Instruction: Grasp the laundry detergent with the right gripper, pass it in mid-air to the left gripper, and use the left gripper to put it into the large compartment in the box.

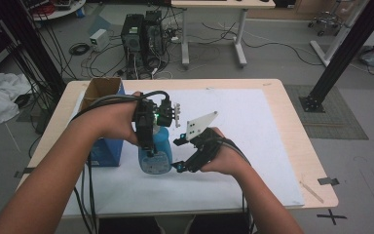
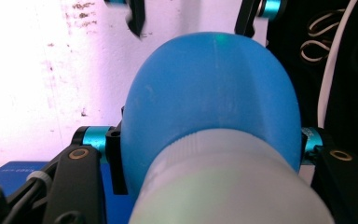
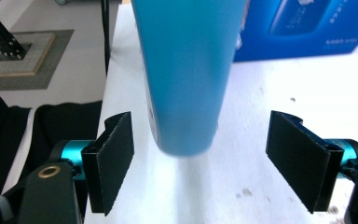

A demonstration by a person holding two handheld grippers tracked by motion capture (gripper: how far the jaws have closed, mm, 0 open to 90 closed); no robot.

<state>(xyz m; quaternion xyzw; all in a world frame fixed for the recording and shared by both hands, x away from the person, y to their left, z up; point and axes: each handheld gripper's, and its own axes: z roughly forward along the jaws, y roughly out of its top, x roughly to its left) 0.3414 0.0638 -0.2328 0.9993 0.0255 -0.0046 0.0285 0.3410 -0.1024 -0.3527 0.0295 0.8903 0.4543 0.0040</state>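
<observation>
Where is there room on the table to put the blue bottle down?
The white mat is bare on its right half, from the right gripper to the table's right edge, and along the far side. It is crowded at the left, where the box, the bottle and the left gripper sit close together.

1. Left gripper (image 1: 152,155): black body, green light, black cables trailing toward seven o'clock.
2. Right gripper (image 3: 200,161): black ribbed pads, cyan collars, brass screws, grey three-cornered plate.
3. Forearms bare, sleeveless.
</observation>
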